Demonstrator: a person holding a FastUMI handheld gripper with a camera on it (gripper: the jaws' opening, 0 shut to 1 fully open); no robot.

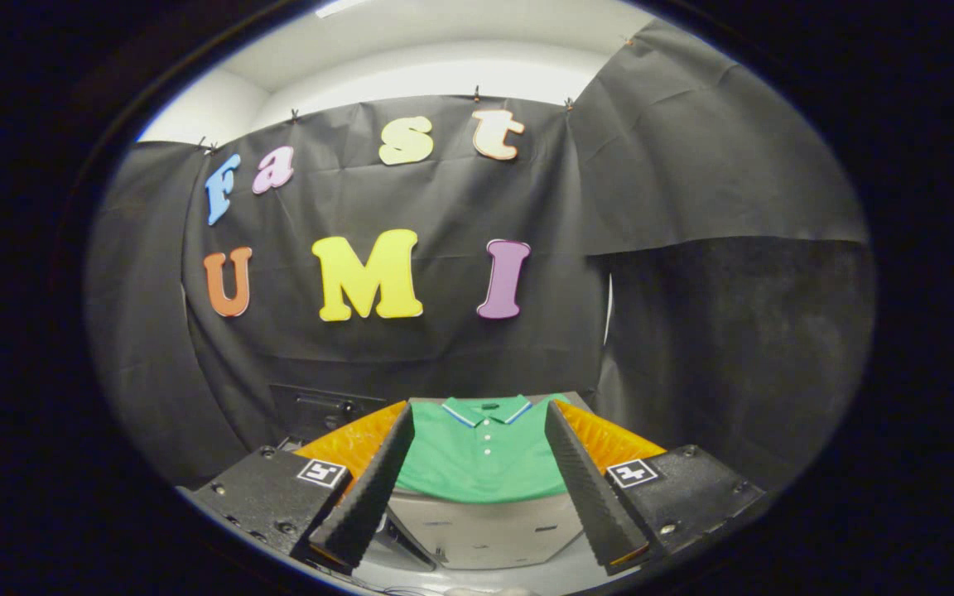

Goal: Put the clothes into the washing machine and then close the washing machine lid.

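My gripper (481, 414) is spread wide and holds nothing. The green polo shirt (481, 455) lies flat on top of a pale box-like surface (485, 530), between and beyond my 2 fingers (373, 488), collar facing away. I judge it light, soft and limp: it will sag and trail when lifted. A pinch on 1 bunched fold near the collar or mid-chest should hold best; a flat single layer may slip.

Green polo shirt (481, 451) lies flat on grey box (485, 526).
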